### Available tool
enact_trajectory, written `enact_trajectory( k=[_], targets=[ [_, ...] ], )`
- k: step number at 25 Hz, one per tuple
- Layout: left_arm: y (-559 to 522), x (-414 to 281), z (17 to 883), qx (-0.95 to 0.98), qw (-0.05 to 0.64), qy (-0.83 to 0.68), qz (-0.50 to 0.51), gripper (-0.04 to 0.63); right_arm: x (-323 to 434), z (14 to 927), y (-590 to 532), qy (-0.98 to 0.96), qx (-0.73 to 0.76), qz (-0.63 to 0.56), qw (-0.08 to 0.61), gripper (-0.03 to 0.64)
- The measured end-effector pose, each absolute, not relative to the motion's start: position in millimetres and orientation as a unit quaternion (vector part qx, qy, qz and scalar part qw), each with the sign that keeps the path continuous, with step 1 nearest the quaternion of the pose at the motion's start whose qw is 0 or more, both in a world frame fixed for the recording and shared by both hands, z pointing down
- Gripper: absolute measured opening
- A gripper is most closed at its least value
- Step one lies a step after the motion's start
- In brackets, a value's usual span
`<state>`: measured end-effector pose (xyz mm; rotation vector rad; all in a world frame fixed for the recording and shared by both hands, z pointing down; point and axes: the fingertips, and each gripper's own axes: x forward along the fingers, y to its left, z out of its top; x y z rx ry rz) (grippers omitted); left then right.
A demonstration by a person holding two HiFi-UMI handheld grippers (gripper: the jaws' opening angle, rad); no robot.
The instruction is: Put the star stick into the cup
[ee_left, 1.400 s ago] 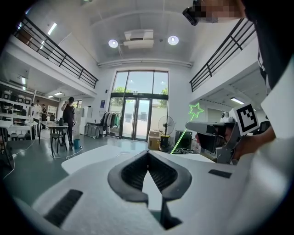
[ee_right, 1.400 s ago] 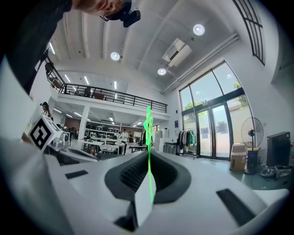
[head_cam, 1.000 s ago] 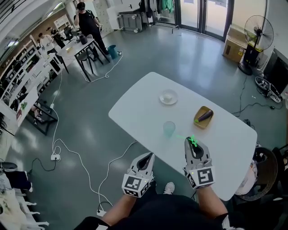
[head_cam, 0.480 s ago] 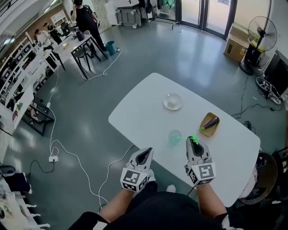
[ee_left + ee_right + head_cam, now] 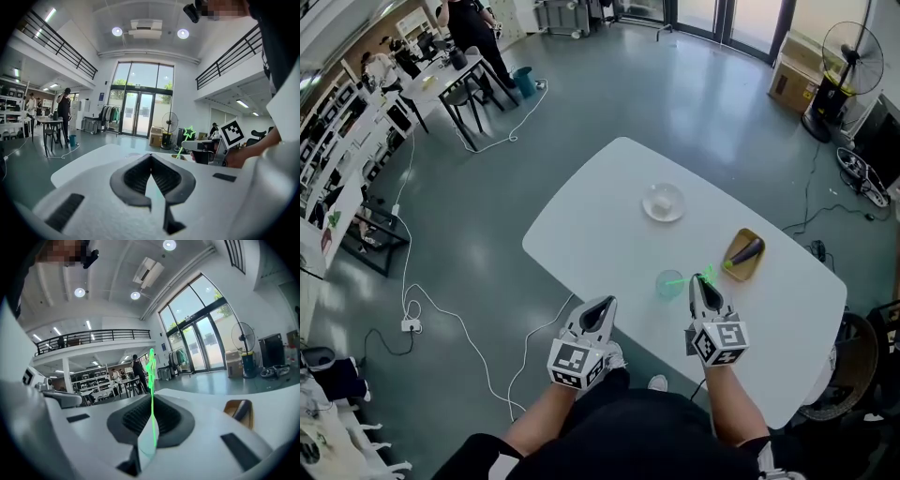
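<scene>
The right gripper is clamped on a thin green star stick, star end up. A clear cup stands just left of its tips. The left gripper is closed and empty, nearer the person. Released at a slant, the stick may miss the rim or topple the cup.

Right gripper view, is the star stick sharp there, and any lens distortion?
Right gripper view: the star stick looks soft and overbright near the lens; fisheye bends the railing, corners go black. Head view: evenly lit, stick small but distinct against the table.
</scene>
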<state>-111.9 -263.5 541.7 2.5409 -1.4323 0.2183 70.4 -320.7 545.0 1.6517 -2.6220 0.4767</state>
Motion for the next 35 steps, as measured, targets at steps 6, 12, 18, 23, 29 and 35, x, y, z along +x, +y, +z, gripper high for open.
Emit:
enact_trajectory(
  k=[6, 12, 18, 23, 29, 35],
  targets=[
    [-273.3, -116.1, 548.0, 0.863, 0.113, -0.487, 0.077, 0.006, 75.5, 573.6, -329.0, -0.823, 0.535, 0.193, 0.008, 0.020],
    [-274.3, -117.1, 555.0, 0.862, 0.120, -0.485, 0.080, 0.006, 76.7, 592.3, -334.9, -0.807, 0.539, 0.240, -0.009, 0.020],
    [-277.0, -117.2, 555.5, 0.862, 0.117, -0.486, 0.082, 0.006, 80.7, 608.1, -340.5, -0.794, 0.540, 0.278, -0.026, 0.020],
    [-276.3, -119.2, 556.1, 0.859, 0.117, -0.491, 0.083, 0.006, 83.0, 617.5, -341.7, -0.792, 0.543, 0.281, -0.020, 0.020],
    [-272.6, -124.3, 556.2, 0.856, 0.119, -0.496, 0.084, 0.006, 87.6, 619.3, -343.2, -0.786, 0.556, 0.269, -0.016, 0.021],
    [-275.4, -137.9, 553.0, 0.847, 0.120, -0.512, 0.078, 0.006, 93.2, 624.9, -344.3, -0.779, 0.561, 0.278, -0.015, 0.036]
  ],
)
